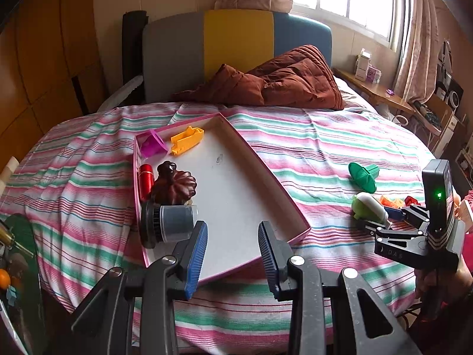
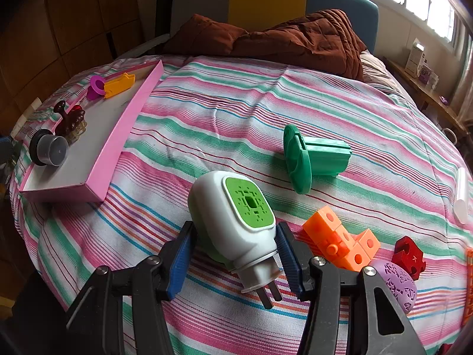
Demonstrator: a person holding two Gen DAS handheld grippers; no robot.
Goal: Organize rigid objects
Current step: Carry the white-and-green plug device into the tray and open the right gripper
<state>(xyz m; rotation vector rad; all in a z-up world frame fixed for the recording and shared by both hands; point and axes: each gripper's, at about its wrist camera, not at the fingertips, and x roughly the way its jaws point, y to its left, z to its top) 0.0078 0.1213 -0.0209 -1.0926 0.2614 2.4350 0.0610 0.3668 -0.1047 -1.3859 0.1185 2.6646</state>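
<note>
Plug-in device [image 2: 233, 222], white with a green face, lies on the striped bed at lower centre, between the spread jaws of the right gripper [image 2: 235, 259]. Step: grasp. Next: close, carry to the pink tray [image 2: 124, 136]. Left gripper [image 1: 232, 256] hangs spread, empty, over the tray.

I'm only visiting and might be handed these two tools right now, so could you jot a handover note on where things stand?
Left tool: open, holding nothing, over the near end of the pink tray.
Right tool: fingers either side of the white-and-green plug-in on the bedspread; whether they press on it I cannot tell.
Done: purple cup, yellow piece, red cylinder, brown piece and grey cup lie in the tray.
Left: plug-in, green funnel-shaped piece, orange blocks, red block and purple ball, all on the bed.
</note>
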